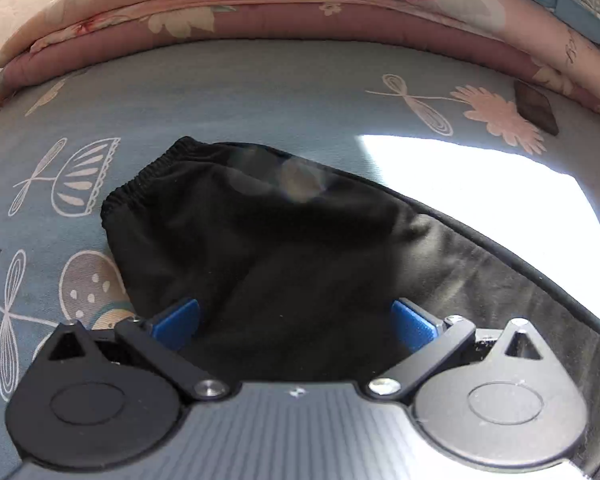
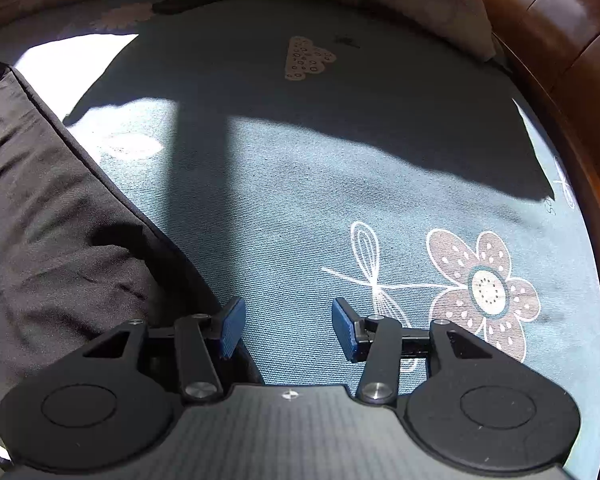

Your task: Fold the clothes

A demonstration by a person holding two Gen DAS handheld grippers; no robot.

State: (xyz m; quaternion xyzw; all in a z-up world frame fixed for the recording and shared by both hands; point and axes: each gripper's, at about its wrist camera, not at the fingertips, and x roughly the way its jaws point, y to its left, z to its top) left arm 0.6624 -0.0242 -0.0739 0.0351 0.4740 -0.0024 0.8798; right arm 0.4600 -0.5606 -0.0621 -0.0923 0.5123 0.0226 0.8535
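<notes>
black shorts (image 1: 260, 240) – waistband far-left, long axis diagonal; left gripper (image 1: 296, 320), right gripper (image 2: 288, 328) jaws apart, empty.

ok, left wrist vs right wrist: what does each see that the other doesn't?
Left wrist only: the garment's elastic waistband, the folded pink floral quilt, and the left hand-held gripper open over the black cloth.
Right wrist only: a brown flower print, the brown wooden edge, and the right hand-held gripper open over bare sheet beside the cloth.
Both: the black garment on the blue patterned sheet, with a sunlit patch.
</notes>
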